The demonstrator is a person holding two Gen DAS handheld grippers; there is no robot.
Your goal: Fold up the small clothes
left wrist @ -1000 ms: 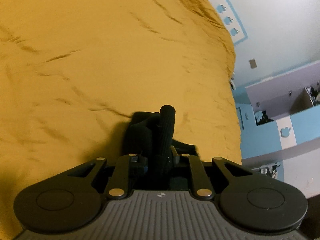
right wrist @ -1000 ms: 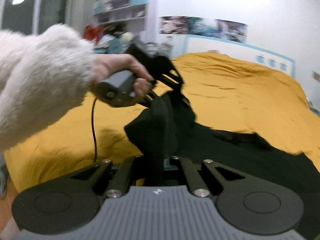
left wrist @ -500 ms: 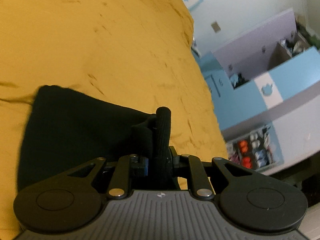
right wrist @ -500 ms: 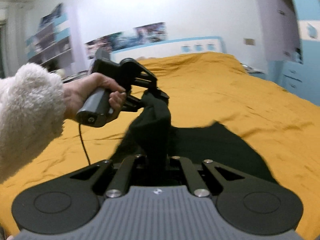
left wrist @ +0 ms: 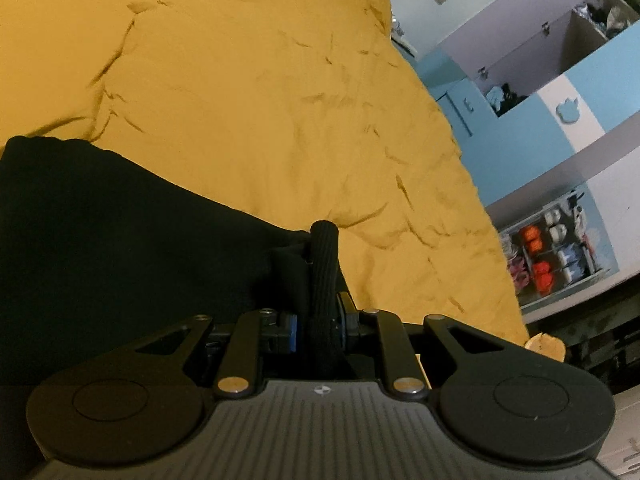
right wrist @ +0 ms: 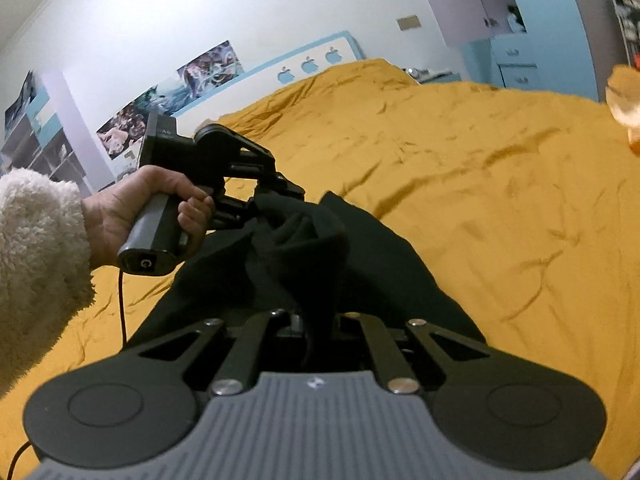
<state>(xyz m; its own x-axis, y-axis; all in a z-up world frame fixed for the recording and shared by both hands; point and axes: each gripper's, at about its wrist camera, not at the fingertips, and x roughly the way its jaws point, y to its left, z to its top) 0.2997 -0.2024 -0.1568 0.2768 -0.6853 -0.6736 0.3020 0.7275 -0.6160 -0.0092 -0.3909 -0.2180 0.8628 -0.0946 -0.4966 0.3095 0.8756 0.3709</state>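
Black garment [left wrist: 120, 220] now spreads toward bedspread [left wrist: 260, 80] edge.

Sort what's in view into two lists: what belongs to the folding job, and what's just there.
Belongs to the job:
- black garment, spread on the yellow bedspread
- left gripper, shut on the garment
- right gripper, shut on the garment
- the person's left hand

Just there:
- blue drawers
- wall posters
- shelf of folded items
- orange object at the bed's edge

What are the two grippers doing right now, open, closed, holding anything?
Left gripper: shut on the black garment.
Right gripper: shut on the same black garment, fingertips hidden by cloth.
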